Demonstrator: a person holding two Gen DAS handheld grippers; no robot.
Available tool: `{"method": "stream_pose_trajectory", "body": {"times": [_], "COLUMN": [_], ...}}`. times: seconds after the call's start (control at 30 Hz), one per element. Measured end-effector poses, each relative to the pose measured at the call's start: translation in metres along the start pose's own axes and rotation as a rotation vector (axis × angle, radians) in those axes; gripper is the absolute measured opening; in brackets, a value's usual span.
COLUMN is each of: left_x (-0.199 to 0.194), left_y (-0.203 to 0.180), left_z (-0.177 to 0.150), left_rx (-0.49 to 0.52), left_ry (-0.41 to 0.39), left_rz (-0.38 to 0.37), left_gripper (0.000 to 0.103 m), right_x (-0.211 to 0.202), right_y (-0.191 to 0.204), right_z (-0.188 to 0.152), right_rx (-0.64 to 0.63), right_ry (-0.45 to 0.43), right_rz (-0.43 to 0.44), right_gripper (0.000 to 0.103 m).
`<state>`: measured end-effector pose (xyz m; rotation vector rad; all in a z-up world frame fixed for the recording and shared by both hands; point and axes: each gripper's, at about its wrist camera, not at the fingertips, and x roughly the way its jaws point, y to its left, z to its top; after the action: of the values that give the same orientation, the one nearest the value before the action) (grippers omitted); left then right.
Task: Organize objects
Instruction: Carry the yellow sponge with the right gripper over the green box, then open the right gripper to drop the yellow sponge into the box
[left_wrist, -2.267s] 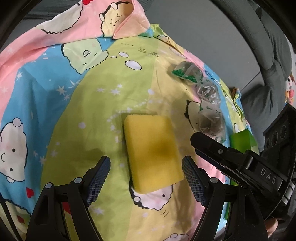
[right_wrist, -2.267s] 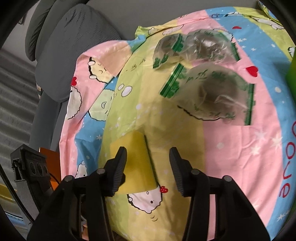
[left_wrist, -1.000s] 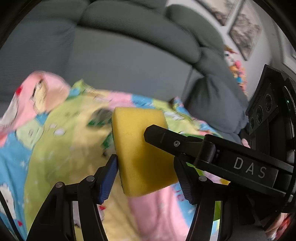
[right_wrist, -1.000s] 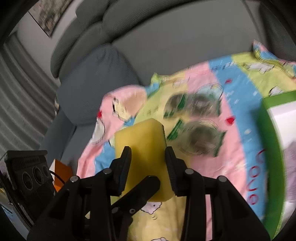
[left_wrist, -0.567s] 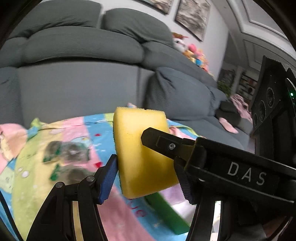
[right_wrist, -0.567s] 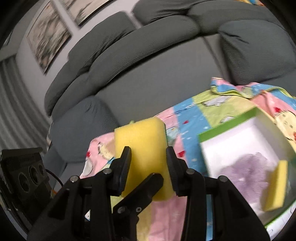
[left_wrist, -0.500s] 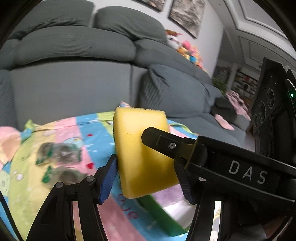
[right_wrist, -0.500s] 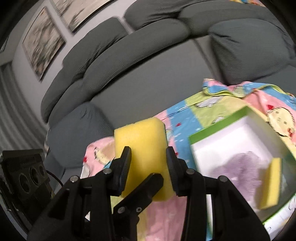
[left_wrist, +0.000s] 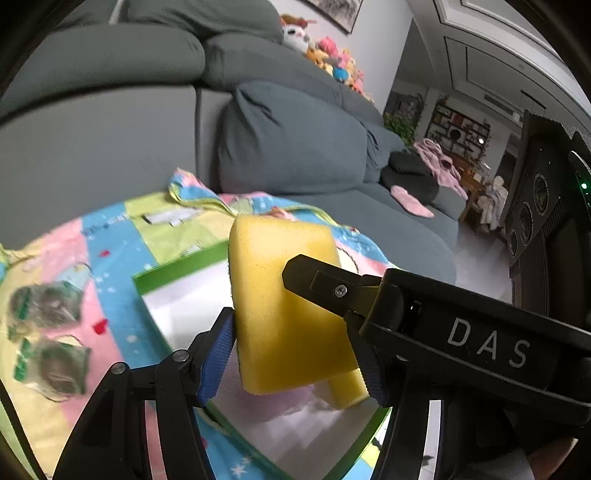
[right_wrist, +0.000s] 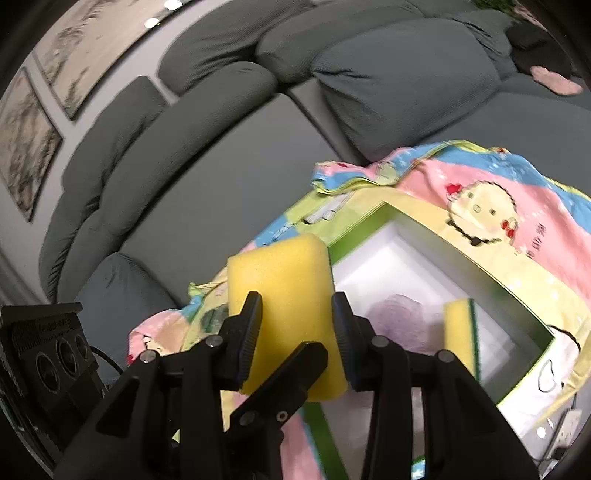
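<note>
Where lilac cloth (right_wrist: 400, 314) lies: box (right_wrist: 373, 225), second sponge (right_wrist: 458, 332).

Both grippers are clamped on the same yellow sponge (left_wrist: 288, 314). Left gripper (left_wrist: 291, 354) pinches it from the bottom center of its view, and the right gripper (right_wrist: 297, 332) squeezes it low in its frame, crossing over the left one's fingers.

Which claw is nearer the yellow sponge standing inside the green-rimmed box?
Right, narrowly. Both claws clamp the held sponge. The boxed sponge stands just past the right claw, while the left claw comes in from the side away from it.
</note>
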<state>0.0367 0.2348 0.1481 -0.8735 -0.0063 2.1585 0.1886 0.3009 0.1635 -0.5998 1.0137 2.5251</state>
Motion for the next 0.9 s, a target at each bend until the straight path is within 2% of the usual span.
{"method": "stream_pose_trajectory", "body": {"times": [0.27, 0.37, 0.9], "left_x": [0.028, 0.03, 0.054], "left_y": [-0.001, -0.002, 0.003], "left_z": [-0.01, -0.012, -0.02], "left_rx": [-0.042, -0.038, -0.072], "left_ry": [0.068, 0.059, 0.134], "left_rz": [-0.074, -0.081, -0.117], "left_gripper": [0.062, 0.062, 0.062], "right_x": [0.013, 0.016, 0.031], "right_y": [-0.029, -0.035, -0.055], "right_z": [-0.001, -0.001, -0.004], "right_rx": [0.071, 0.08, 0.129], "right_ry": [0.035, 0.043, 0.107], "right_rz": [-0.111, -0.129, -0.202], "right_gripper": [0.04, 0.04, 0.04]}}
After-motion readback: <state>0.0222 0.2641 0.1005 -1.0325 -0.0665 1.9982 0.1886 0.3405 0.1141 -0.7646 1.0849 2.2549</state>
